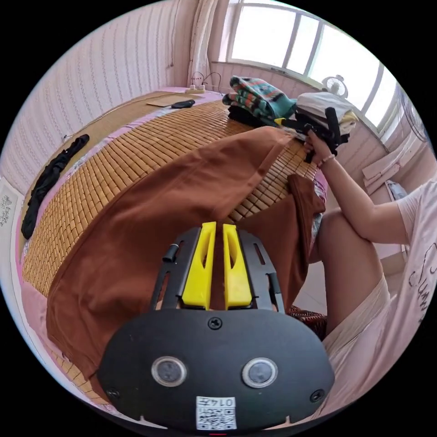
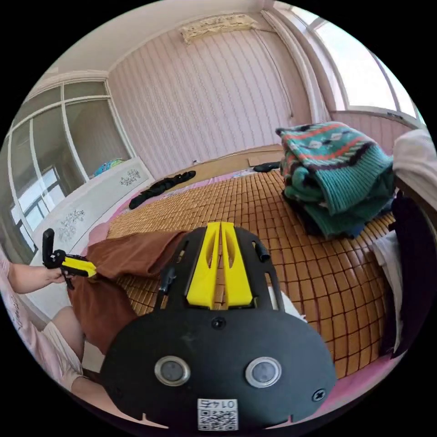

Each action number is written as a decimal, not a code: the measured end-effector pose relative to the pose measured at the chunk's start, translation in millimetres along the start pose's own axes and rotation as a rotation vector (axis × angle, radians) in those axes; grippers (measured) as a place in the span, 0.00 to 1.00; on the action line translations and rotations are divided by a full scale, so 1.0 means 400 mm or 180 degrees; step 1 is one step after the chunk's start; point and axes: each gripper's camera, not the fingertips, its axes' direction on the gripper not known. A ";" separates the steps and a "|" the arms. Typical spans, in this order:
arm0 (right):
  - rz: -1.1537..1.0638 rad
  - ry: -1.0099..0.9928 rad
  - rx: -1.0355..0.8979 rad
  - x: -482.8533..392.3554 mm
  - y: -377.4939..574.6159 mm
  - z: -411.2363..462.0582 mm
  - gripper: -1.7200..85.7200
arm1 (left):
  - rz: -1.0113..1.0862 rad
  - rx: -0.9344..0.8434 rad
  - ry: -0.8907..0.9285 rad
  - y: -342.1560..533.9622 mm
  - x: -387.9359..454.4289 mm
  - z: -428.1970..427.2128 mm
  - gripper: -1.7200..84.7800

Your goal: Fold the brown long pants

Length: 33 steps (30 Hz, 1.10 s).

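Between our left gripper's (image 1: 217, 227) nearly closed yellow jaws we pinch the brown pants (image 1: 150, 227); our right gripper (image 2: 221, 226), jaws together, holds nothing. Pants lie across the bamboo mat (image 2: 291, 255), one leg overhanging its edge, near the folded sweater (image 2: 337, 173).

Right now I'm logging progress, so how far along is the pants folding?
Early stage. Done: the brown pants are spread across the bamboo mat, one part hanging over the bed edge. In hand: the left claw is shut on the fabric; the right claw looks closed at the far end, its grip unclear. Left: no finished fold shows.
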 end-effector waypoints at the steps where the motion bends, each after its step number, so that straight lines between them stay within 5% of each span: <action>1: 0.0298 -0.0235 -0.0144 0.067 0.020 0.004 0.03 | 0.0123 -0.0128 0.0006 0.015 0.034 0.043 0.03; 4: 0.0685 -0.0881 -0.0309 0.152 0.035 0.021 0.04 | 0.0456 -0.0283 -0.0001 0.013 0.098 0.100 0.04; 11: 0.0230 -0.1101 -0.1490 0.094 -0.005 0.191 0.04 | 0.0849 0.0120 -0.0134 -0.194 0.100 0.124 0.07; 16: 0.0026 -0.0549 -0.1967 0.057 -0.012 0.278 0.15 | 0.0517 0.0032 -0.0129 -0.388 0.008 0.300 0.13; 22: -0.0104 -0.0435 -0.2051 0.063 -0.018 0.312 0.15 | 0.0313 -0.0660 -0.0136 -0.494 -0.035 0.543 0.14; 27: 0.0024 -0.0857 -0.1991 0.102 -0.030 0.306 0.13 | 0.0331 -0.0444 -0.0081 -0.469 -0.022 0.514 0.02; 31: 0.0010 -0.1018 -0.2129 0.105 -0.033 0.324 0.13 | 0.0887 0.0722 -0.0651 -0.349 0.084 0.370 0.02; 33: -0.0005 -0.0889 -0.2207 0.103 -0.032 0.339 0.11 | 0.0929 0.0162 -0.0626 -0.330 0.090 0.421 0.03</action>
